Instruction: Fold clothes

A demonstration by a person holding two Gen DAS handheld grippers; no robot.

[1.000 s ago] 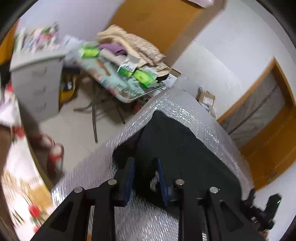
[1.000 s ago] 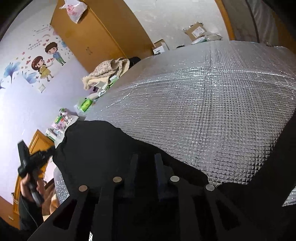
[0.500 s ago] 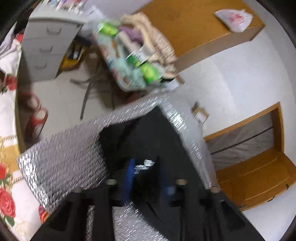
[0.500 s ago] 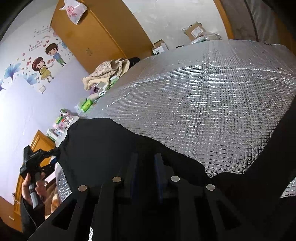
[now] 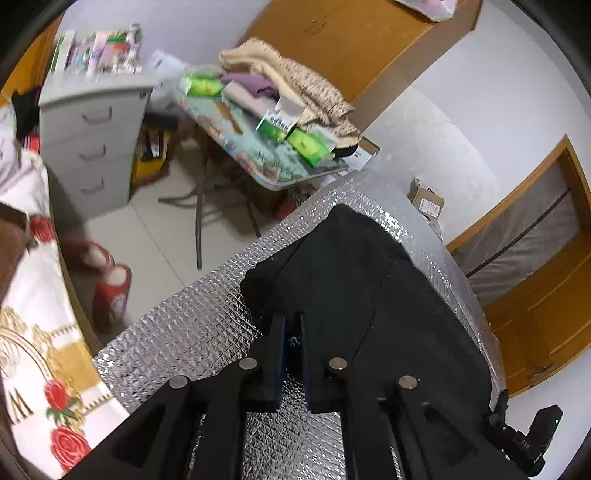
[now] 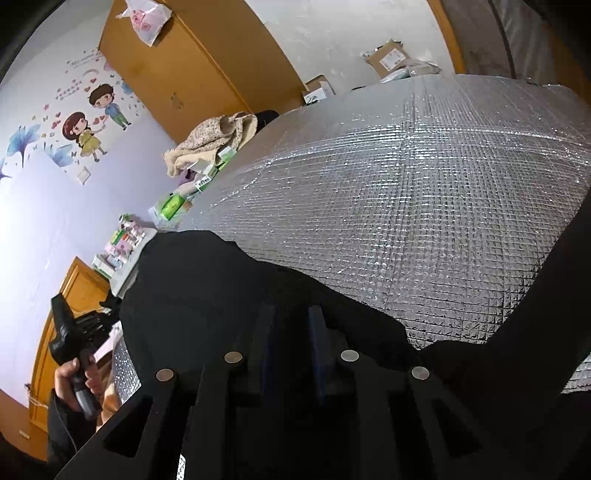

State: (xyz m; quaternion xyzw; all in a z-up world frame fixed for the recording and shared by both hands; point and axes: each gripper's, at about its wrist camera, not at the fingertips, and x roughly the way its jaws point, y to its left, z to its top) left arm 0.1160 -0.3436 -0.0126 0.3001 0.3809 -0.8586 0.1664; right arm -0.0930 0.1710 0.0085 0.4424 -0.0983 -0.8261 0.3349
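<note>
A black garment (image 5: 369, 295) lies on the silver quilted foil surface (image 5: 192, 325). My left gripper (image 5: 291, 325) is shut on the garment's near edge, with cloth pinched between its blue-padded fingers. In the right wrist view the same black garment (image 6: 207, 280) spreads from the lower left across the foil surface (image 6: 424, 192). My right gripper (image 6: 291, 317) is shut on the garment, its fingers close together with dark cloth between them. The left gripper also shows in the right wrist view (image 6: 74, 332), held in a hand at the far left.
A folding table (image 5: 273, 162) piled with clothes and green packets stands beyond the foil surface. A grey drawer unit (image 5: 92, 140) is to the left, red slippers (image 5: 110, 284) lie on the floor, and a wooden wardrobe (image 5: 351, 33) stands behind. A floral bedspread (image 5: 40, 369) is at the left.
The left gripper swung and tilted with the garment's edge, then came back near its first pose, with its fingers closer together. The right gripper stayed shut on the cloth, almost still.
</note>
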